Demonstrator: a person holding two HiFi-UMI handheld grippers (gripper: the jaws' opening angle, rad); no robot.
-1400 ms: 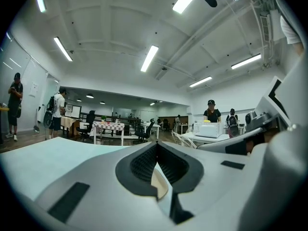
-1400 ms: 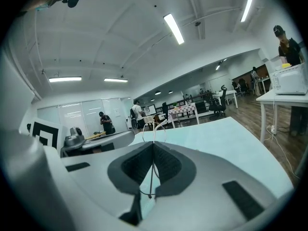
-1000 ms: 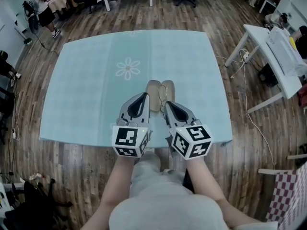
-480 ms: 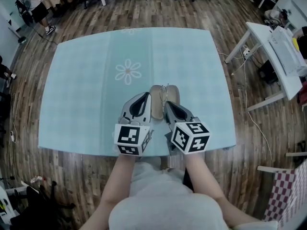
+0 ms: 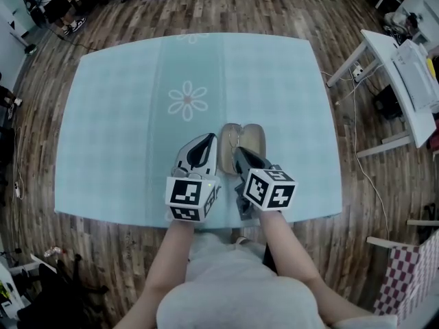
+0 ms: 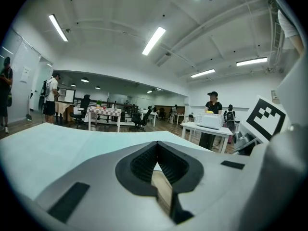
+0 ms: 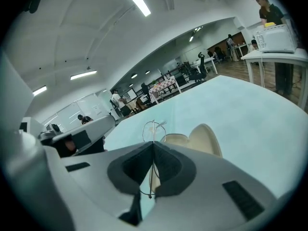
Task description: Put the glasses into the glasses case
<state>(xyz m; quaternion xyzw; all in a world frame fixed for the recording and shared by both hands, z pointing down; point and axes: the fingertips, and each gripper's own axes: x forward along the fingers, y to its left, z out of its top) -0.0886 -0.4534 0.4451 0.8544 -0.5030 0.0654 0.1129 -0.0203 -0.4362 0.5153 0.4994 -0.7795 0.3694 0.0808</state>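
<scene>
The beige glasses case point(image 5: 248, 141) lies open on the light-blue table point(image 5: 123, 129), both halves facing up; it also shows in the right gripper view point(image 7: 204, 137). My right gripper point(image 5: 237, 151) is shut on the thin wire glasses point(image 7: 154, 129), whose rims stick up past the jaw tips, just short of the case's near edge. My left gripper point(image 5: 208, 138) is shut, its tips meeting point(image 6: 157, 143), and hangs just left of the case with table showing between them. A beige strip shows low in its jaw gap; I cannot tell what it is.
A white flower print point(image 5: 188, 101) marks the table beyond the left gripper. The table's near edge point(image 5: 137, 214) runs under both hands. A white desk point(image 5: 405, 67) stands at the right on the wooden floor, and people stand far off in the room.
Both grippers have sunk toward the table. The right one has rolled and come closer to the case with the glasses still in it.
</scene>
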